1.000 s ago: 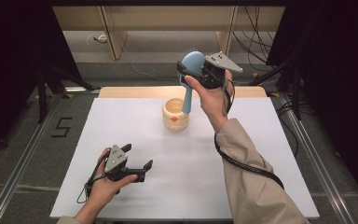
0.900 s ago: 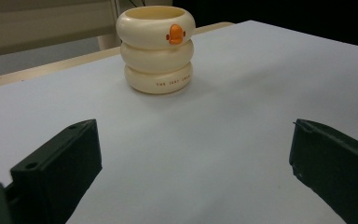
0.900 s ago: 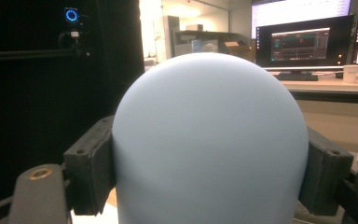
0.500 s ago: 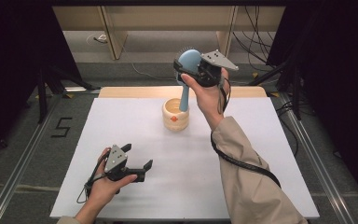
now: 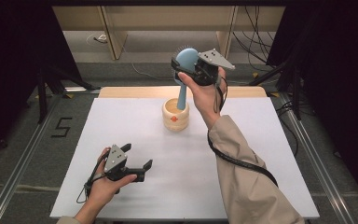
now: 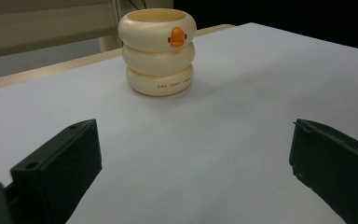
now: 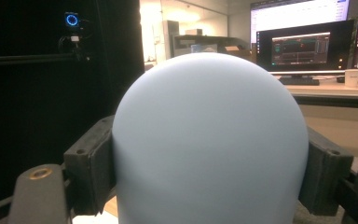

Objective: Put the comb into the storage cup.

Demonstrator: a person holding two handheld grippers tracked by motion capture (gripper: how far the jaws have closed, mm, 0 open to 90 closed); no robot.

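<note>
One blue hairbrush (image 5: 185,63); one cream holder (image 5: 175,114) — two grippers

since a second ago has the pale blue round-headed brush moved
Yes: the pale blue brush has shifted slightly left relative to the cream ringed cup, handle tip at its mouth.

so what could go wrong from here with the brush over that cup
1. The right gripper grips the blue hairbrush by its rounded head, a smooth curved surface, so it could slip or swivel between the pads.
2. The handle tip sits at the rim of the cream ring-shaped cup; if it catches the wall, the cup might tip or slide.
3. The left gripper rests open on the white table, apart from the cup, so nothing steadies it.
</note>
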